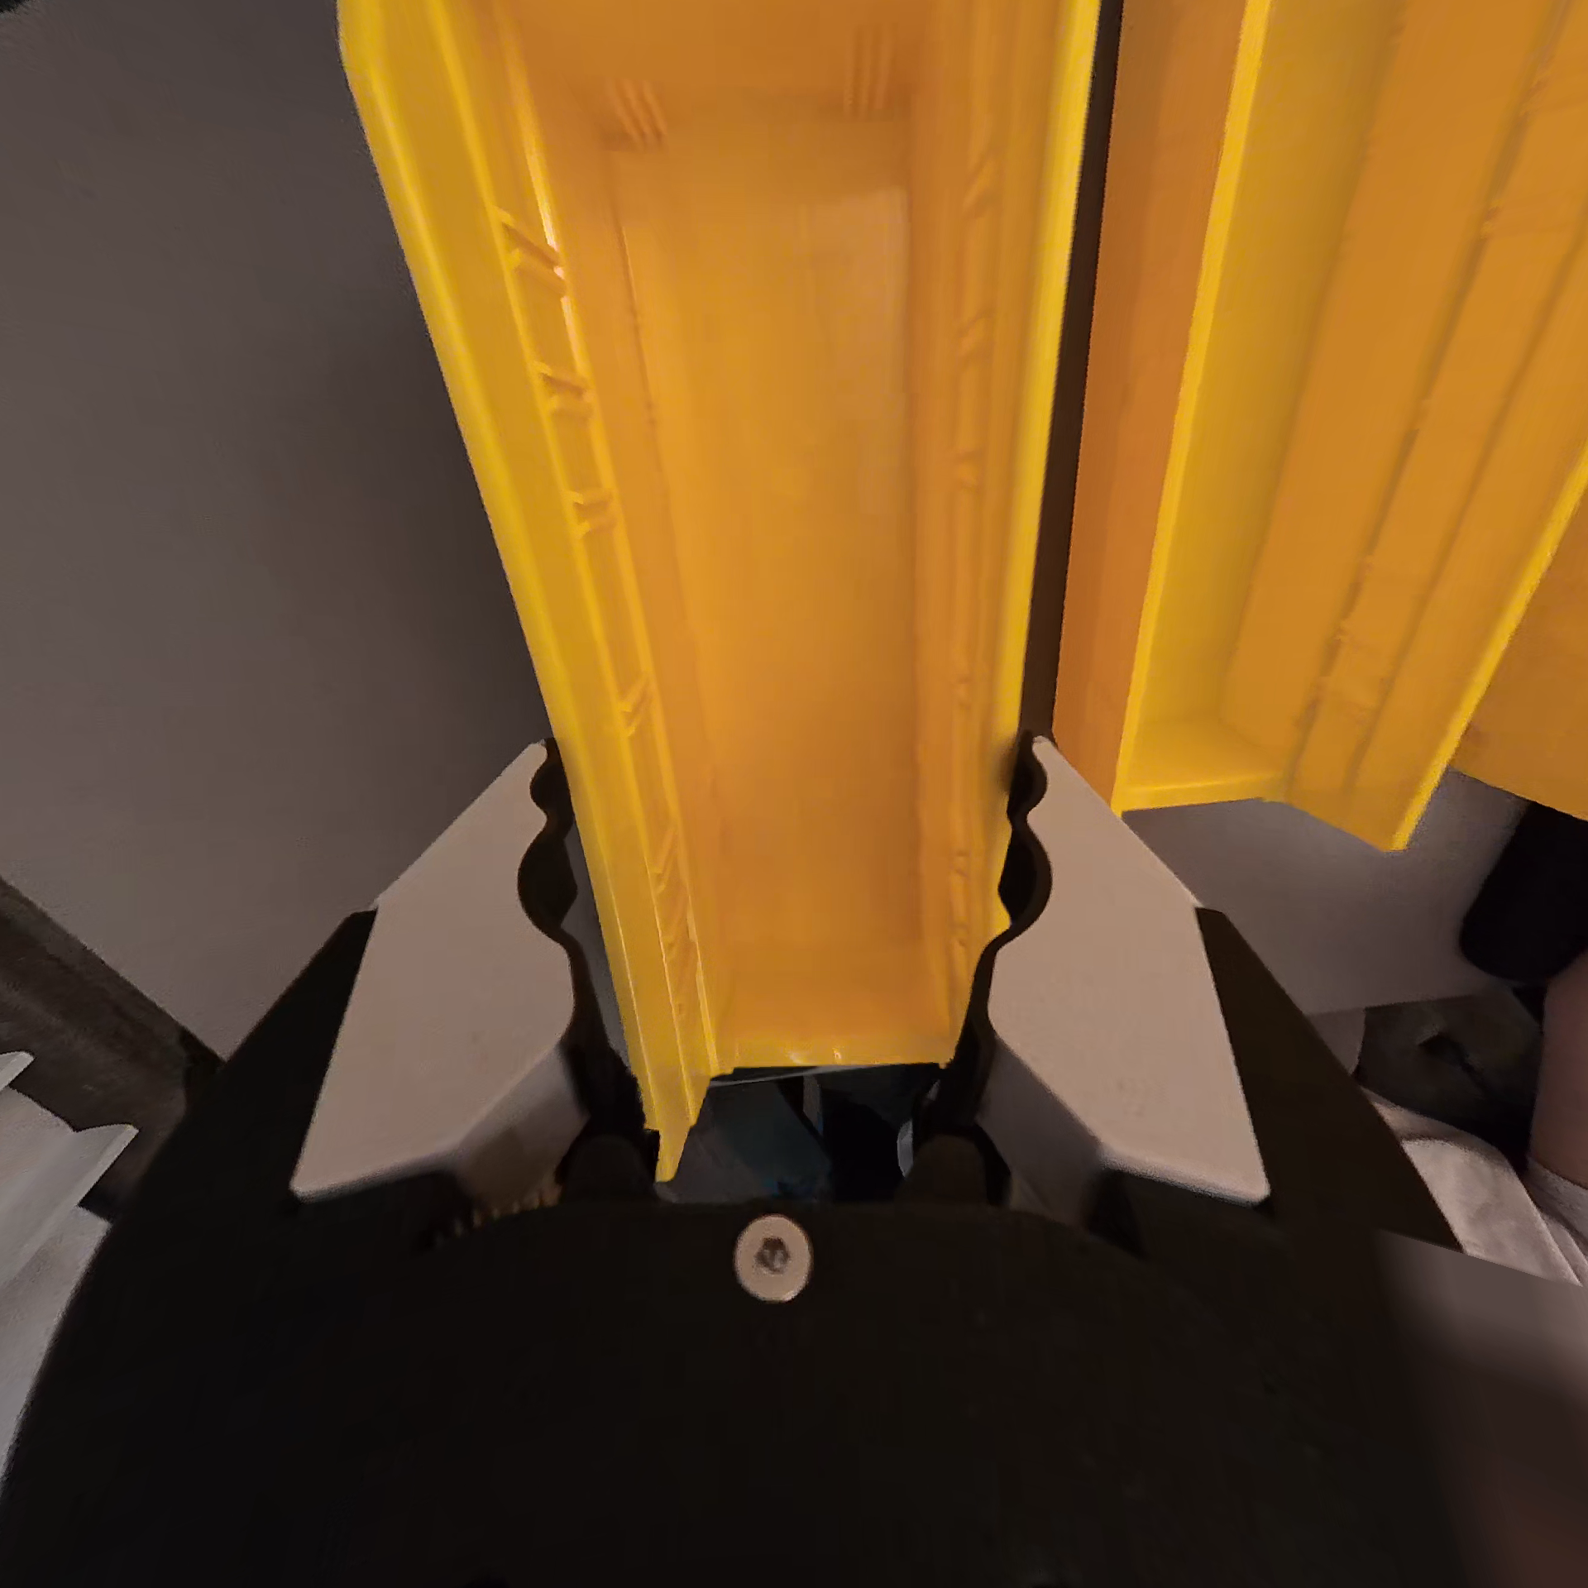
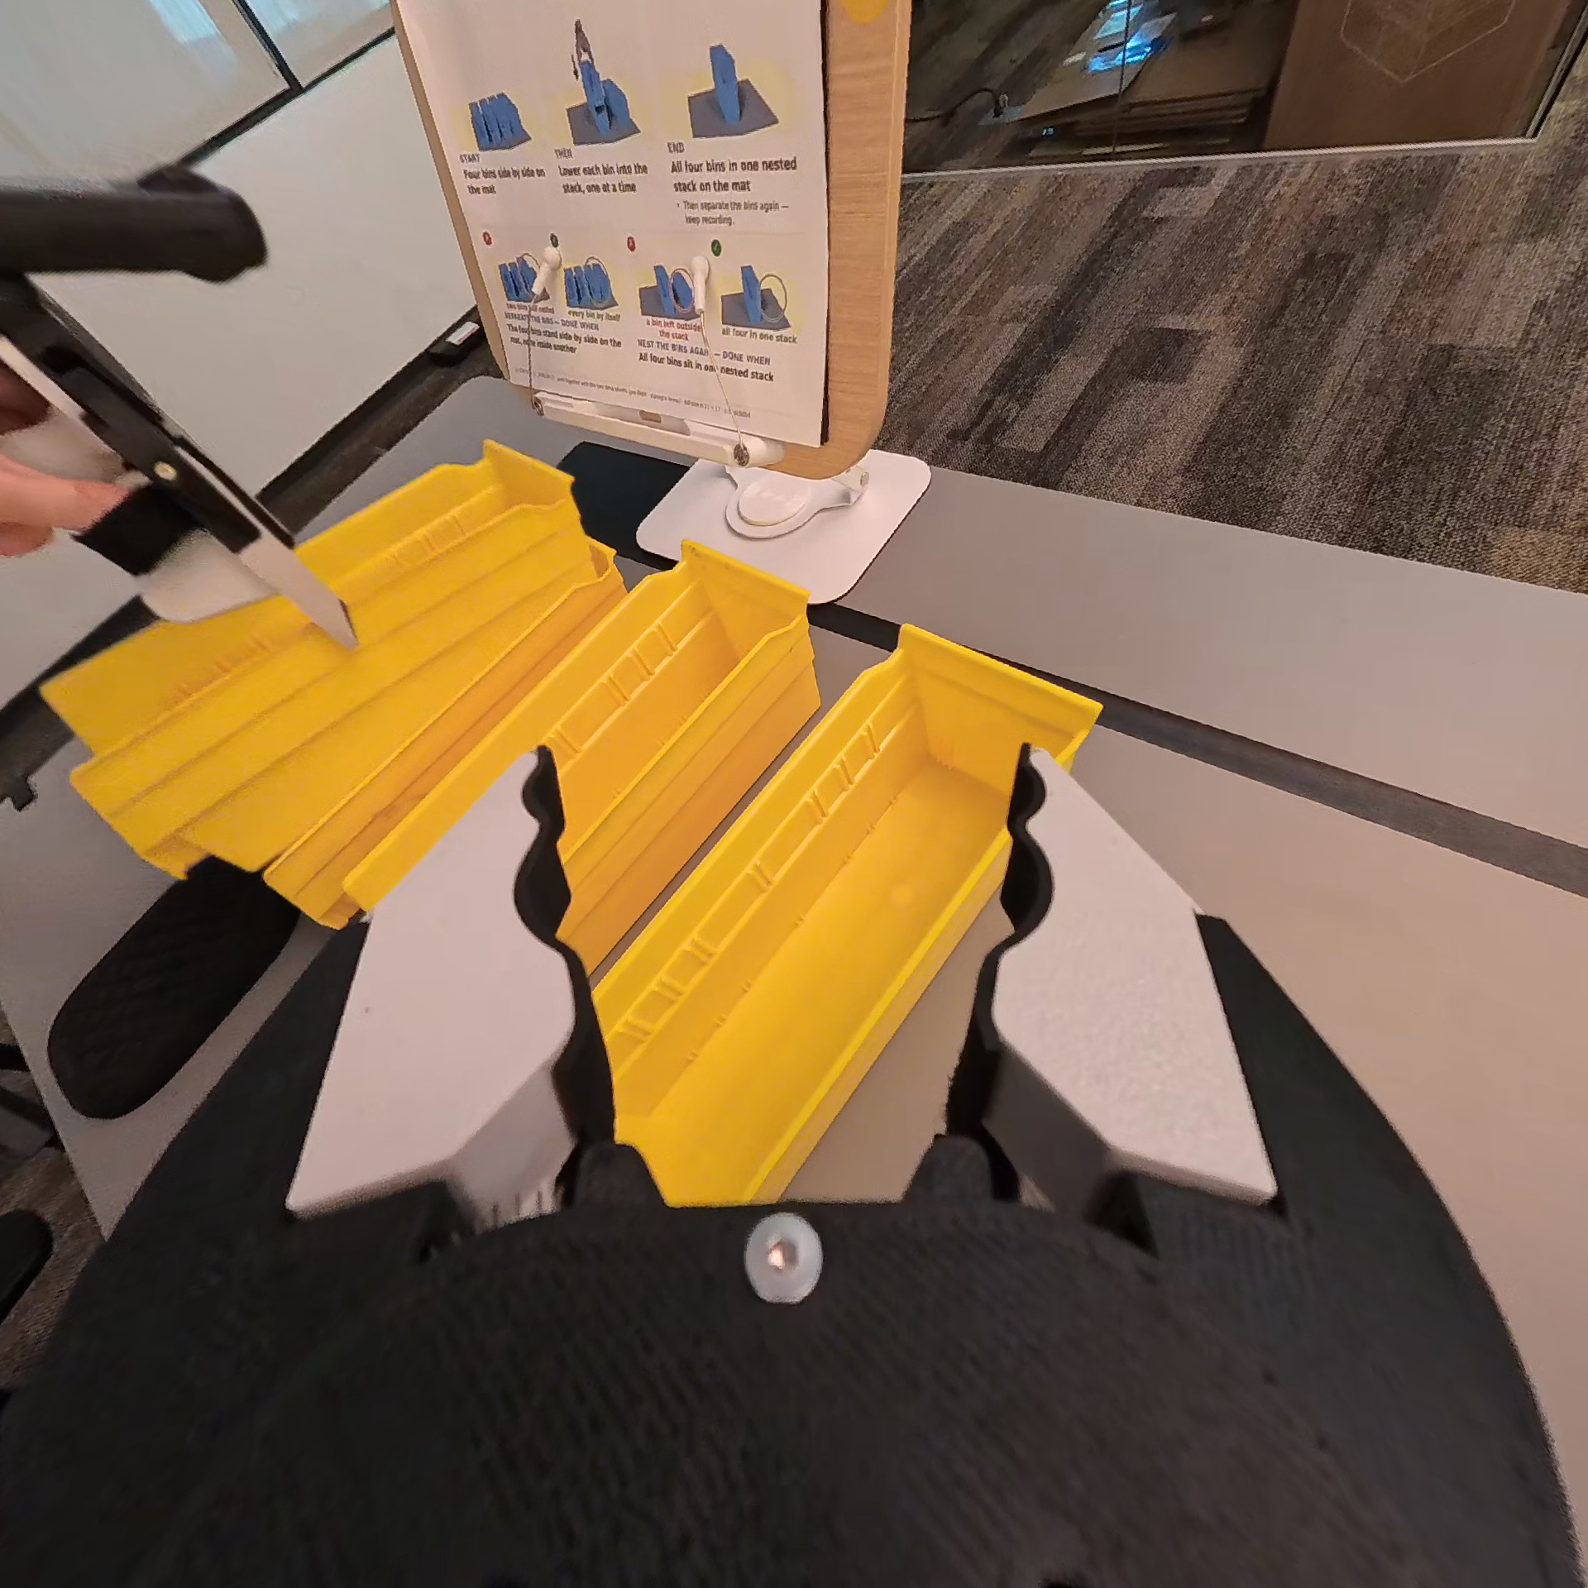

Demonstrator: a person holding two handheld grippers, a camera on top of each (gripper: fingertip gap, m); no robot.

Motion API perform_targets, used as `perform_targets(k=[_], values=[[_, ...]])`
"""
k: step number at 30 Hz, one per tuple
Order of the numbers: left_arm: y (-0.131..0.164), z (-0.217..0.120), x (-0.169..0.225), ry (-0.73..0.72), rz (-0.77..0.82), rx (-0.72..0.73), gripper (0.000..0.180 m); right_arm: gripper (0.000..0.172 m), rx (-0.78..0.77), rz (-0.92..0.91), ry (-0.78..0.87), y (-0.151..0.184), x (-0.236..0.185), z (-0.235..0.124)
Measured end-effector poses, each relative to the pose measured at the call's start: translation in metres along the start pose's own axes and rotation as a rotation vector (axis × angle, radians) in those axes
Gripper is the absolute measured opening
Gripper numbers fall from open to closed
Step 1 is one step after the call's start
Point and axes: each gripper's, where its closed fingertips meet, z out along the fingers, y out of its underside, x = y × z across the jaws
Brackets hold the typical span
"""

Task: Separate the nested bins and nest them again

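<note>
Four long, narrow yellow plastic bins sit on a grey table [image 2: 1289, 601]. Three positions show in the right wrist view. At the far left, the top bin [image 2: 447, 550] rests tilted inside or upon a lower bin [image 2: 258, 799]; the two are only partly nested. To their right stands a middle bin [image 2: 653, 713], upright and alone. Nearest and farthest right is the right bin [image 2: 825, 928], also upright and alone, close beside the middle one but not touching it.

The left gripper [image 1: 790, 765] straddles the top bin [image 1: 773, 558] across its width. Its dark wavy pads [image 1: 1023, 825] lie against the bin's two long outer walls, clamping it. In the left wrist view, another yellow bin [image 1: 1340, 430] shows just to the right. From the right wrist view, one white fingertip of this gripper [image 2: 326, 619] rests on the top bin's side, with a person's hand [image 2: 43, 507] behind it.

The right gripper [image 2: 782, 773] hangs above the near end of the right bin with its fingers spread wide, clamping nothing.

At the far edge of the table stands an instruction board [image 2: 653, 215] with a wooden frame on a white base [image 2: 790, 524]. A black mat [image 2: 163, 988] lies at the near left. Striped carpet [image 2: 1246, 344] spreads beyond the table.
</note>
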Motion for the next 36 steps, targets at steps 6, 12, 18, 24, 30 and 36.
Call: perform_targets(k=[6,12,18,24,30,36], values=[[0.005,-0.049,-0.013,0.019,0.040,0.053,0.102,0.105,-0.018,-0.009,0.010,0.003,0.000,0.004],[0.011,-0.088,-0.055,0.038,0.005,0.175,0.102,0.105,-0.037,-0.012,0.024,0.005,0.002,0.009],[0.018,-0.073,-0.119,-0.036,-0.068,0.217,0.102,0.105,-0.053,-0.026,0.037,0.008,0.000,0.014],[0.015,-0.030,-0.180,-0.184,-0.080,0.255,0.101,0.105,-0.075,-0.033,0.044,0.011,0.001,0.020],[0.020,0.034,-0.201,-0.162,-0.123,0.201,0.101,0.105,-0.088,-0.032,0.053,0.014,0.004,0.024],[0.021,0.064,-0.203,-0.125,-0.165,0.210,0.103,0.105,-0.099,-0.031,0.058,0.016,0.005,0.027]])
